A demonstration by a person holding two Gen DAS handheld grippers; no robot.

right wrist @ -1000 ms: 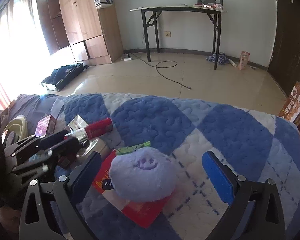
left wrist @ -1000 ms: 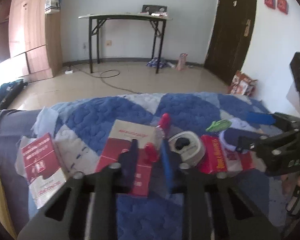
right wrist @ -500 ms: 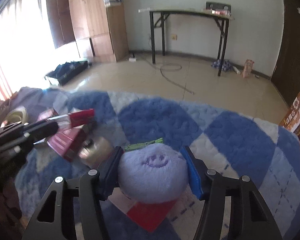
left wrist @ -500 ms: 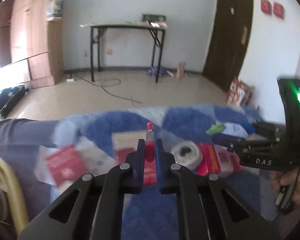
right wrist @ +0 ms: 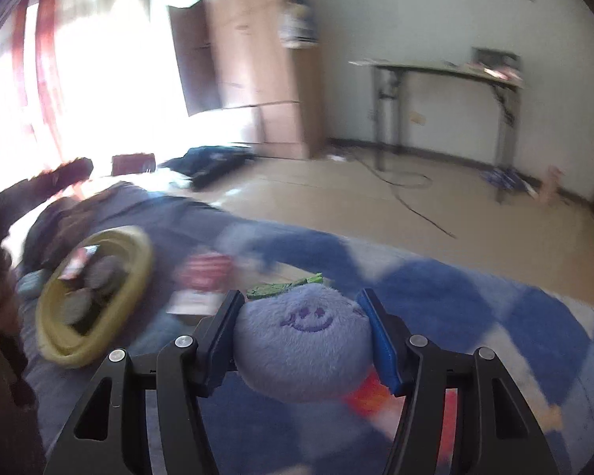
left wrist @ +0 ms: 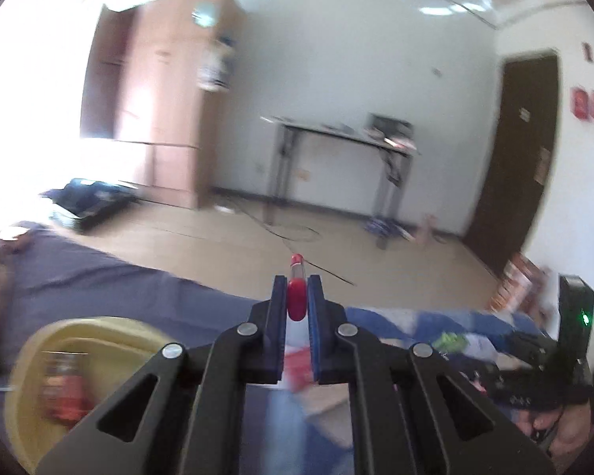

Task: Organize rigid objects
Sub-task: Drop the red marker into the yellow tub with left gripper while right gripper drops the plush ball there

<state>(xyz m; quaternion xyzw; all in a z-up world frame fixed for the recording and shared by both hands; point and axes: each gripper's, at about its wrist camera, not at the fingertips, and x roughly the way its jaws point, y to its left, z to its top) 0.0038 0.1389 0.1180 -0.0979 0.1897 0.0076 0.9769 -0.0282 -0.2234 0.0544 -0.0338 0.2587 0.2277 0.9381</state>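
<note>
Both tongs loaded, yellow basin lies to the near left.
Left tongs (left wrist: 297, 297) clench a red-capped tube (left wrist: 297, 297) pointing away; right tongs (right wrist: 303, 332) grasp the purple plush (right wrist: 303, 344) over the bed (right wrist: 495, 316); yellow basin (right wrist: 138, 273) is nearer the left tongs.

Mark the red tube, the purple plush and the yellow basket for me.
red tube (left wrist: 297, 301), left wrist view, on its red body between the pads
purple plush (right wrist: 303, 340), right wrist view, on its smiley front
yellow basket (right wrist: 136, 267), right wrist view, on its right rim
</note>
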